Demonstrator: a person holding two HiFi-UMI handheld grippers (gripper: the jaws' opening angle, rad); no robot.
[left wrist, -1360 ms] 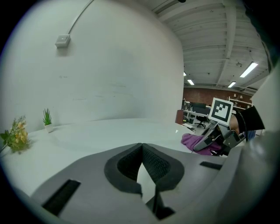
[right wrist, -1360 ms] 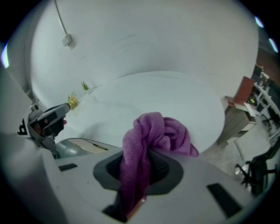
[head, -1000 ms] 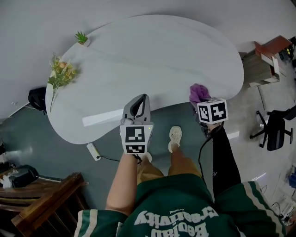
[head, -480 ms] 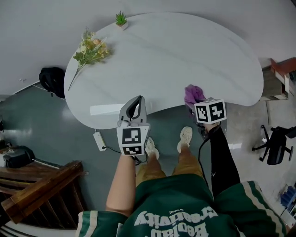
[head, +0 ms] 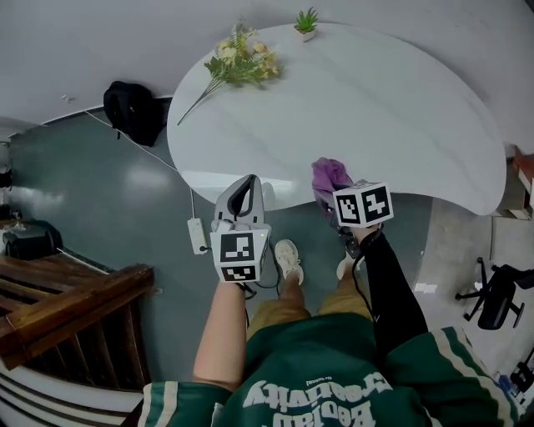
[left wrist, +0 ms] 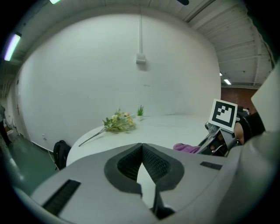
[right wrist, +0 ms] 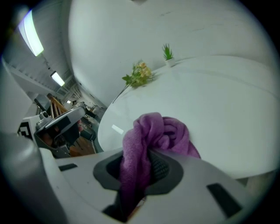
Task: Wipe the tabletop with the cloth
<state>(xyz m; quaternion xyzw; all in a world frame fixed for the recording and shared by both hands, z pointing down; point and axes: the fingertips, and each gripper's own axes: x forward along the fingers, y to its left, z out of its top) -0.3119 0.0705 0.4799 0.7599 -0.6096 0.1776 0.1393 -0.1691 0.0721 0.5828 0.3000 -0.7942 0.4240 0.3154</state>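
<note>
Right gripper: my 2 jaws are clamped on the purple cloth, which bunches ahead of the tips at the near edge of the white tabletop; contact with the surface cannot be judged. Left gripper: jaws pressed together with nothing between them, held to the left of the right gripper at the same edge. Far ahead of both: 1 flower bunch and 1 small potted plant.

Cloth carried left along table edge, seemingly
</note>
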